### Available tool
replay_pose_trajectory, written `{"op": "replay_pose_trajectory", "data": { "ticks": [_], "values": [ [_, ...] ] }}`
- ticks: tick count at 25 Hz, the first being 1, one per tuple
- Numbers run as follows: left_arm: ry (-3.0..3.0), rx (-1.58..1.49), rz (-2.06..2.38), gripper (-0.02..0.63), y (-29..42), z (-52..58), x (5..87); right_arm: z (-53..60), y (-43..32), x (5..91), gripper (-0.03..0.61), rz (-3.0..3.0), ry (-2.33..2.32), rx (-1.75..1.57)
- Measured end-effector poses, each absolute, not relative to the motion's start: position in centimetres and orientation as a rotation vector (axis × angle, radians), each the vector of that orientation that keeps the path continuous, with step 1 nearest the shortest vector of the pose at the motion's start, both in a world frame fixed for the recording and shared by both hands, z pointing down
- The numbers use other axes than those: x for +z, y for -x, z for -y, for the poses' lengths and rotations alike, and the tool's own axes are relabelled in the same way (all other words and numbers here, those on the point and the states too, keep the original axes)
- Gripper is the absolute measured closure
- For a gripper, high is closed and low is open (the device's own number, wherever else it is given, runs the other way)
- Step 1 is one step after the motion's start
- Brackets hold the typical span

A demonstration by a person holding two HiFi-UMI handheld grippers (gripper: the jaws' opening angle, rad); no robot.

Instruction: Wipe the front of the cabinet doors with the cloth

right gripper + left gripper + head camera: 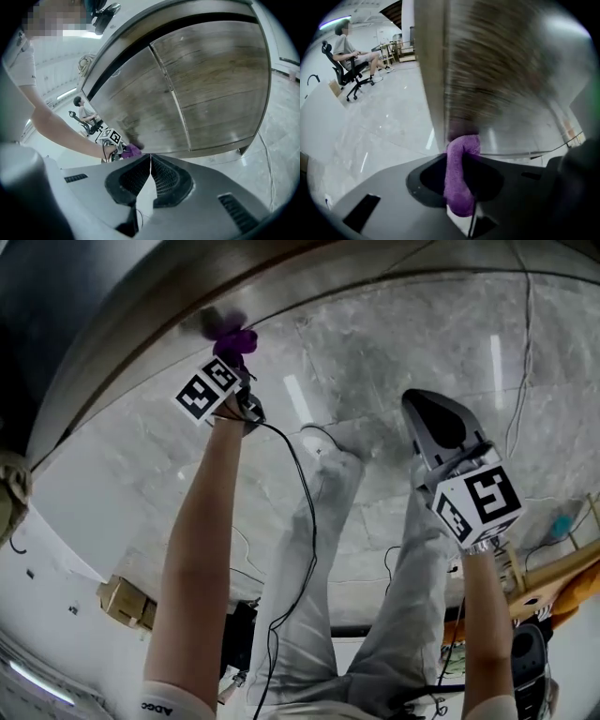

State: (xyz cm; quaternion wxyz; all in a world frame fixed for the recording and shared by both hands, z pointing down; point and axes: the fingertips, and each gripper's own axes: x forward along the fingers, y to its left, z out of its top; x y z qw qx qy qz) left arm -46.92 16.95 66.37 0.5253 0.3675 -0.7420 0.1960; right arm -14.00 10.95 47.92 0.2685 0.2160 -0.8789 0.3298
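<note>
My left gripper (234,357) is shut on a purple cloth (459,180) and presses it against the lower left part of the wooden cabinet door (140,103). The cloth (232,338) shows as a purple wad at the cabinet's bottom edge in the head view, and small beside the left gripper (123,149) in the right gripper view. The door surface (501,70) is blurred close up in the left gripper view. My right gripper (427,418) hangs lower right, away from the cabinet, jaws shut with nothing between them (150,157). A second door (215,79) lies to the right.
A pale marble floor (375,362) spreads below the cabinet. A black cable (305,512) trails from the left gripper. A person sits on an office chair (349,77) far back. A cardboard box (127,601) and wooden furniture (562,582) stand at the edges.
</note>
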Motion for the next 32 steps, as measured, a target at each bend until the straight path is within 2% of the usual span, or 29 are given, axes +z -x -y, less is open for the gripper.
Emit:
{"op": "replay_pose_trajectory", "data": {
  "ticks": [9,15,19,24,32],
  "values": [
    [-0.739,0.257,1.915,0.525,51.9,-25.6,62.1,-15.8,19.0,47.4,0.551,2.343,-0.300,0.787],
    [-0.772,0.095,1.936,0.525,45.7,-32.8,55.5,-16.3,20.6,43.4,0.551,2.348,-0.096,0.639],
    [-0.872,0.078,1.916,0.525,40.7,-37.1,47.6,-16.9,20.8,38.4,0.551,2.356,-0.019,0.558],
    [-1.082,-0.104,2.006,0.525,38.7,-35.1,34.7,-15.1,21.5,30.6,0.551,2.445,0.001,0.416],
    [-1.486,-0.366,2.000,0.525,34.4,-33.3,10.2,-17.1,16.0,10.7,0.551,2.560,-0.034,0.246]
  ]
}}
